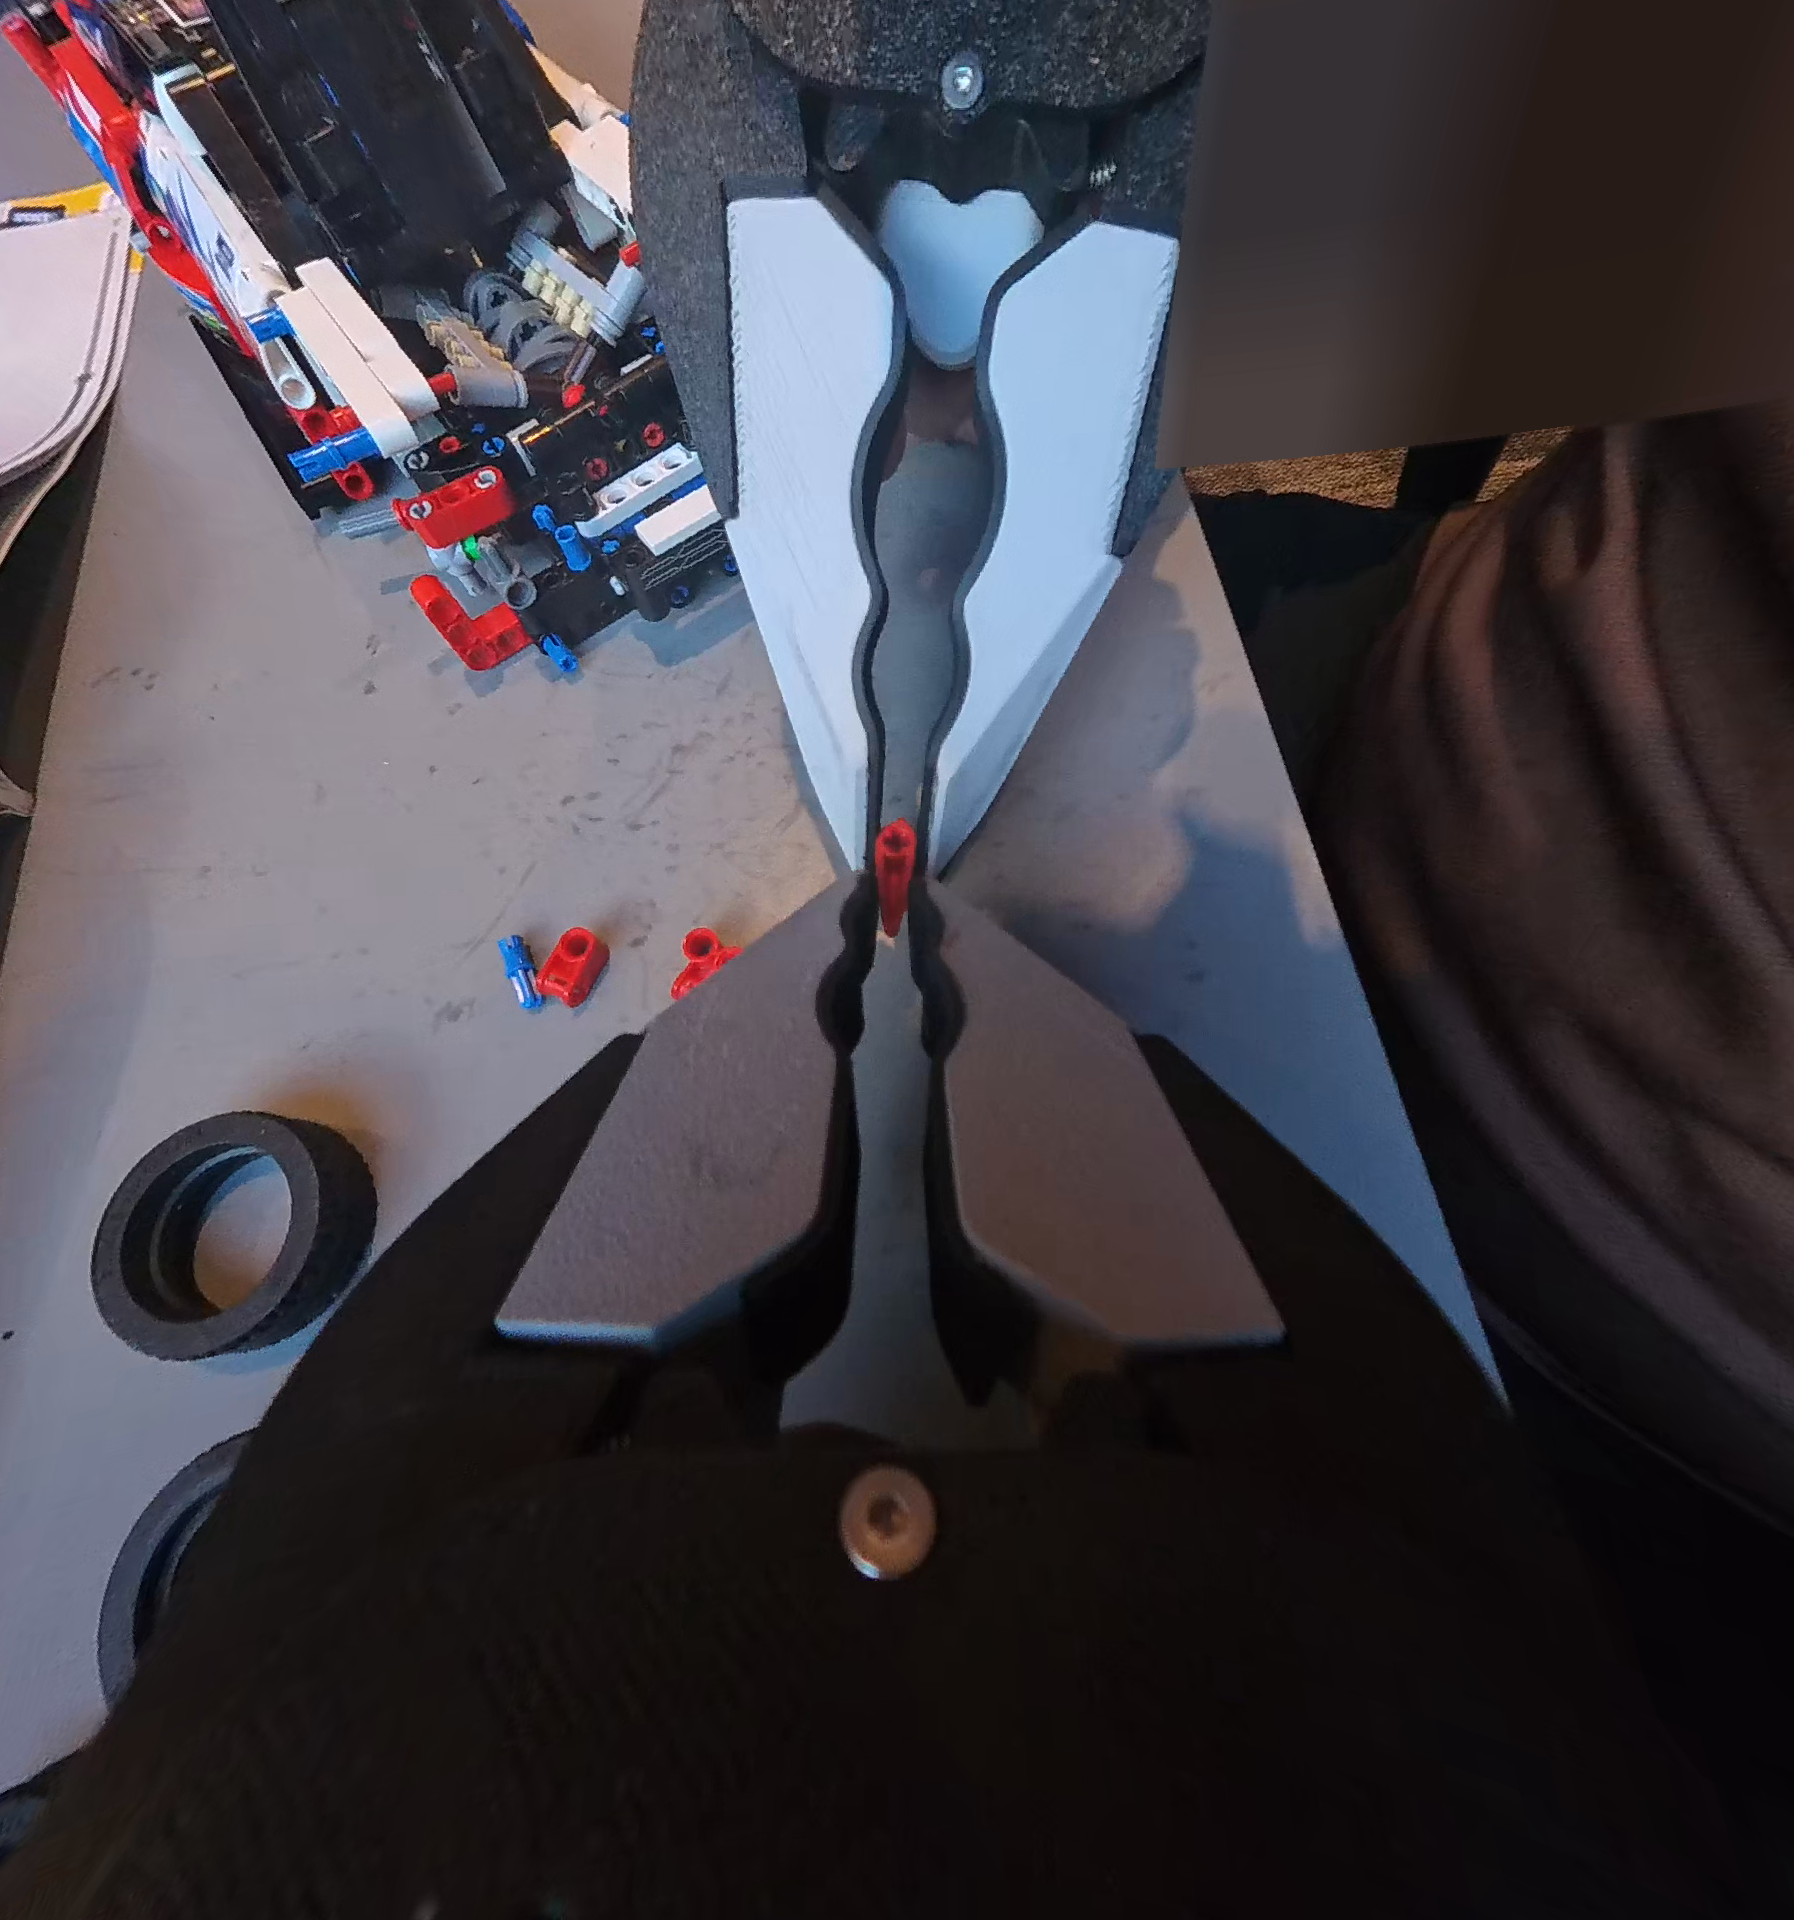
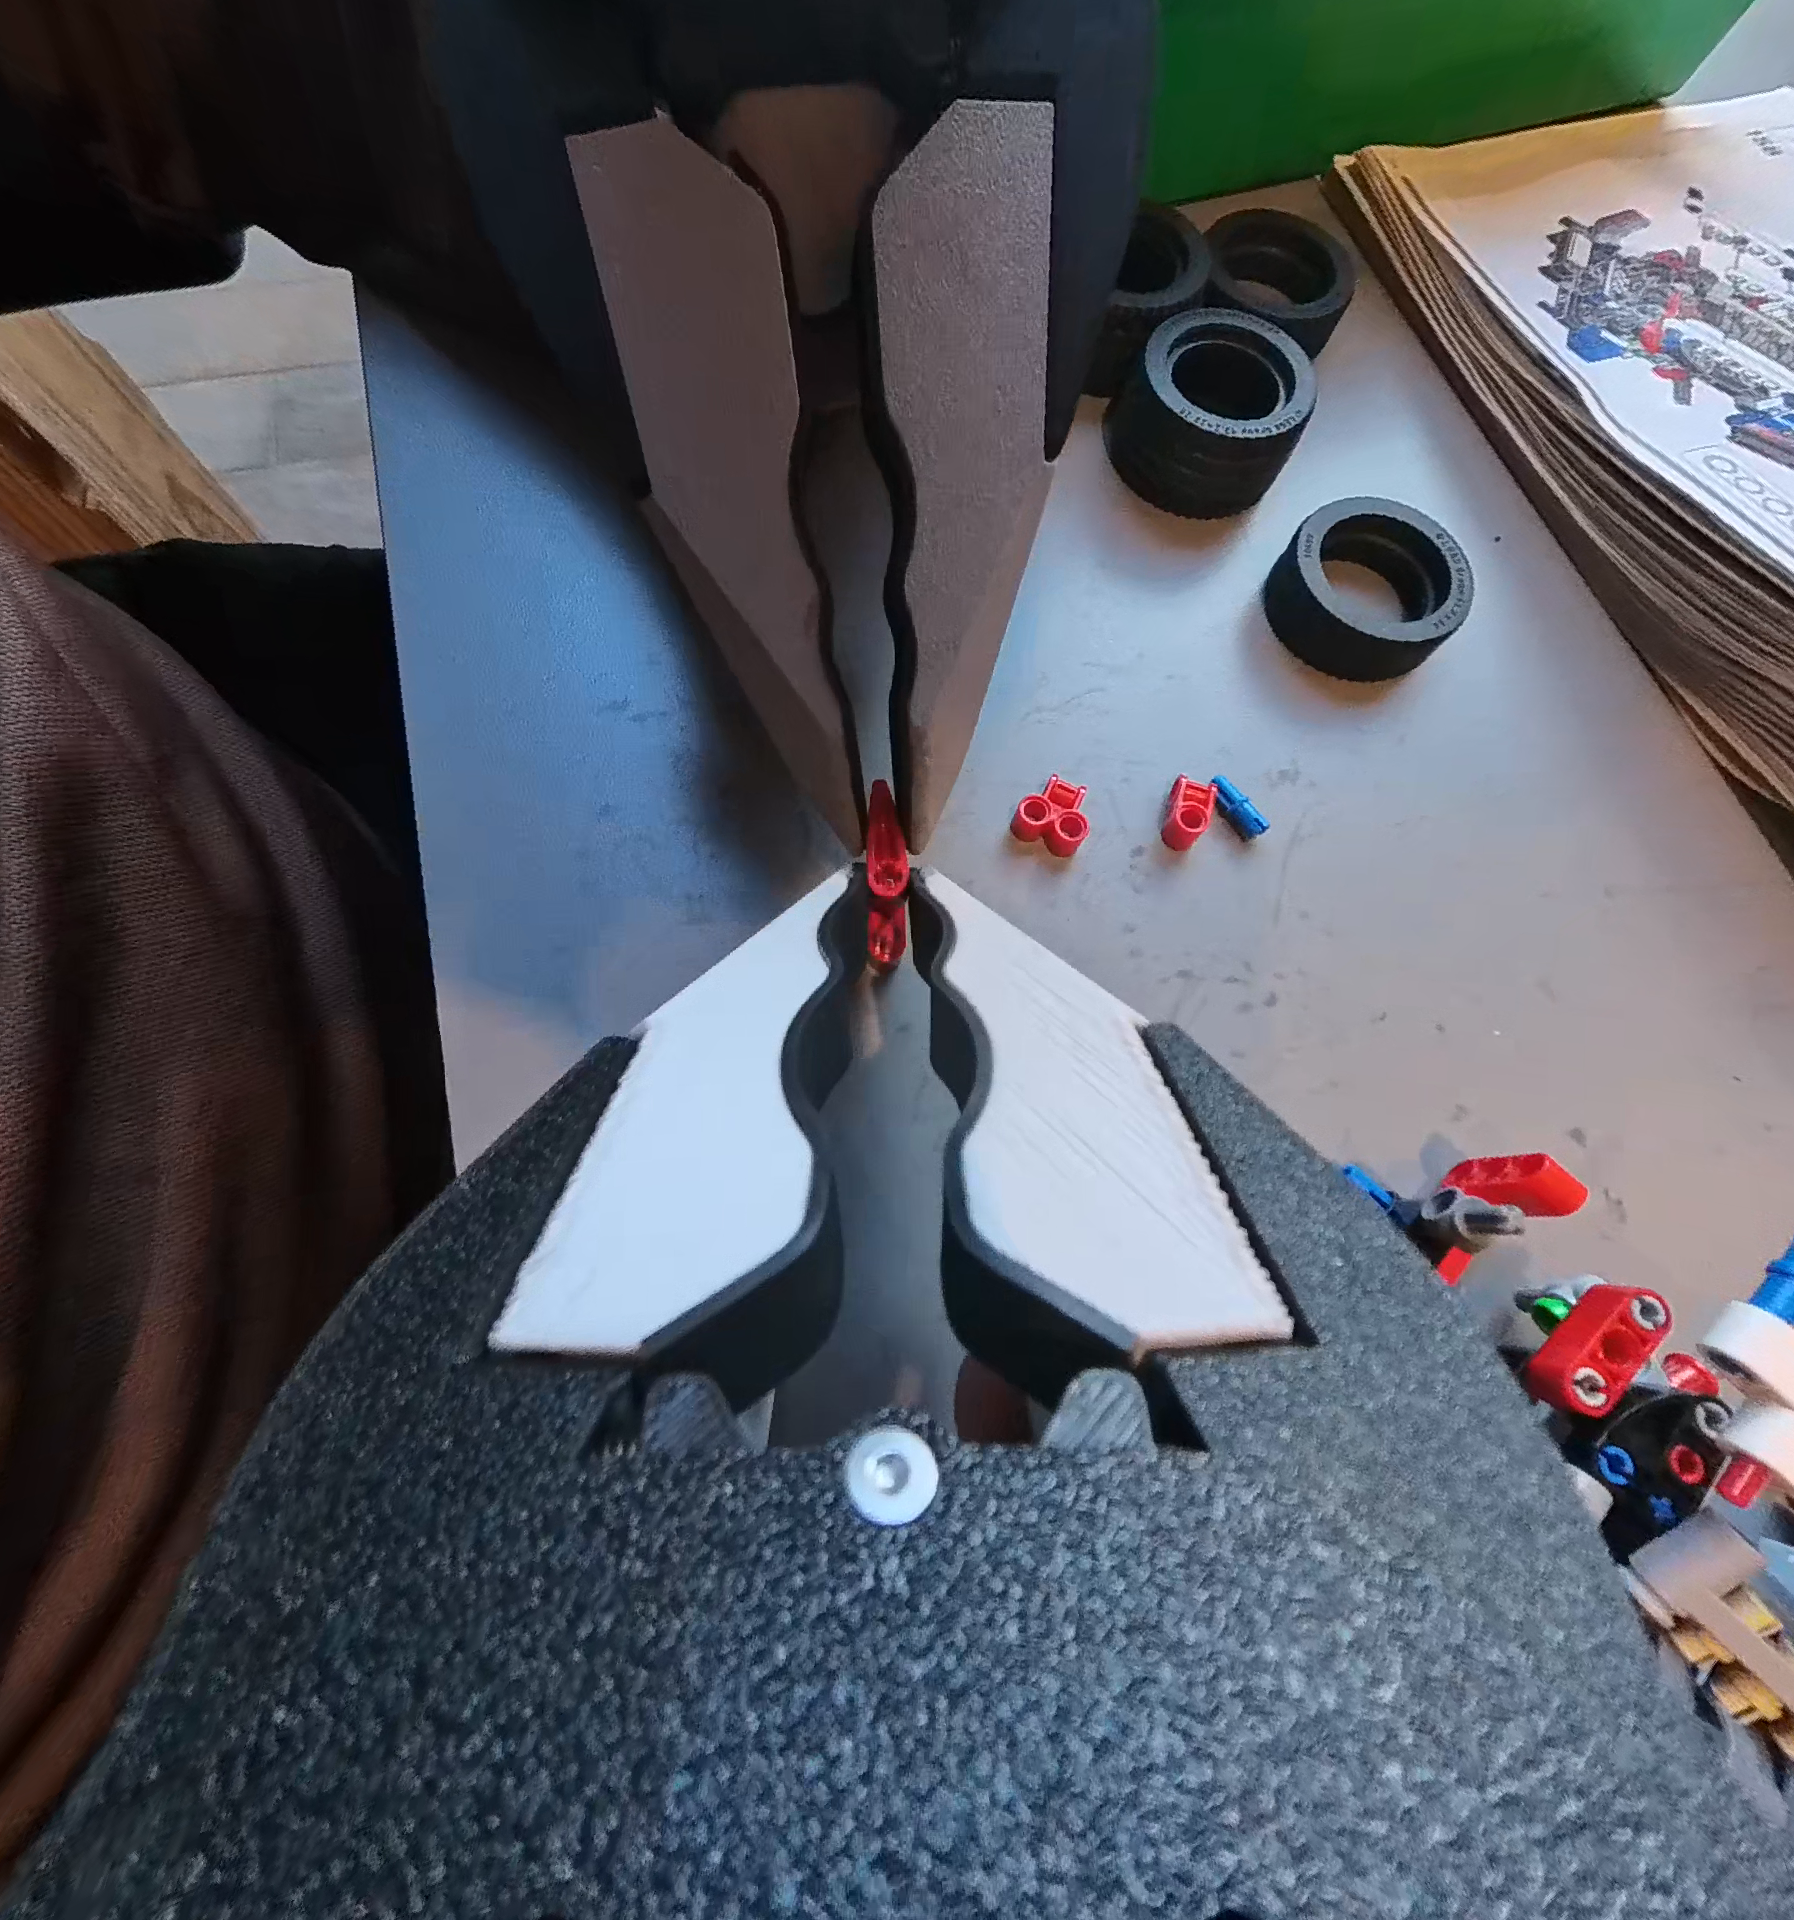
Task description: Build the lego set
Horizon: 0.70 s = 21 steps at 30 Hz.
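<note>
My two grippers meet tip to tip above the grey table (image 1: 280, 810). A small red Lego piece (image 1: 894, 873) sits between both pairs of tips. My left gripper (image 1: 888, 909), with grey fingers, is shut on its near end. My right gripper (image 1: 898, 847), with white fingers, is shut on its far end. In the right wrist view the red piece (image 2: 885, 862) runs from the right gripper (image 2: 885, 914) into the left gripper (image 2: 885, 816). The part-built Lego model (image 1: 436, 343) stands on the table to the left.
Two loose red connectors (image 2: 1049, 826) (image 2: 1189, 810) and a blue pin (image 2: 1241, 805) lie on the table beside the tips. Several black tyres (image 2: 1371, 587) and an open instruction booklet (image 2: 1703, 364) lie beyond. A person in a brown garment (image 1: 1599, 935) is close by. Both grippers' tips are close together, under 4 cm apart. From the right gripper's tips to the part-built Lego model (image 1: 436, 343) is close to 15 cm.
</note>
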Each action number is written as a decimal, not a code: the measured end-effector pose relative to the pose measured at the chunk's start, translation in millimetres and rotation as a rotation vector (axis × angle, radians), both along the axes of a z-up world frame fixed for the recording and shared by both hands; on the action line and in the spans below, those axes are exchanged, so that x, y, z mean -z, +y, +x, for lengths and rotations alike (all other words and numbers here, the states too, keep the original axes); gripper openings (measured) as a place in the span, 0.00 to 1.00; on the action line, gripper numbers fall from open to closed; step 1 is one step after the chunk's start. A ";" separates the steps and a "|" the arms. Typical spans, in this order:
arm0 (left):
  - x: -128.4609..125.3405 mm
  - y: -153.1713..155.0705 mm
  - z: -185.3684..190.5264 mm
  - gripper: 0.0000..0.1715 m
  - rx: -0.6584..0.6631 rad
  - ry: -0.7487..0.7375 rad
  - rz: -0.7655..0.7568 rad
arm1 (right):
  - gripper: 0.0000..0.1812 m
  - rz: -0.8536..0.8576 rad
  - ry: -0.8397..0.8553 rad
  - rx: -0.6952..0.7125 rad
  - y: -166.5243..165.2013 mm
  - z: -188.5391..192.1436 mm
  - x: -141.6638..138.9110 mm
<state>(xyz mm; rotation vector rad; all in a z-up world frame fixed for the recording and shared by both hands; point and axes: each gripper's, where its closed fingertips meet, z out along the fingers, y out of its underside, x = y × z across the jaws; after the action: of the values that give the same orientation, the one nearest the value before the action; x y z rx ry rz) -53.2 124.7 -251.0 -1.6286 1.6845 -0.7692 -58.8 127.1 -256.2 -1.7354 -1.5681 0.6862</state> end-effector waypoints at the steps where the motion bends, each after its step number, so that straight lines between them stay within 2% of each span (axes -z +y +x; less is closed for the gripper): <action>1: 0.2 -0.1 0.0 0.02 0.000 0.001 0.001 | 0.04 -0.001 -0.002 0.000 0.0 0.0 0.3; 21: 3.1 1.0 -1.4 0.01 -0.011 0.017 -0.066 | 0.04 -0.047 -0.017 0.016 0.5 -0.6 3.0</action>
<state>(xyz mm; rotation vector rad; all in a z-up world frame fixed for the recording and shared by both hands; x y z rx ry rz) -54.6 125.7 -254.1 -1.6922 1.6770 -0.8157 -59.3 127.7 -259.2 -1.7904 -1.5595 0.7078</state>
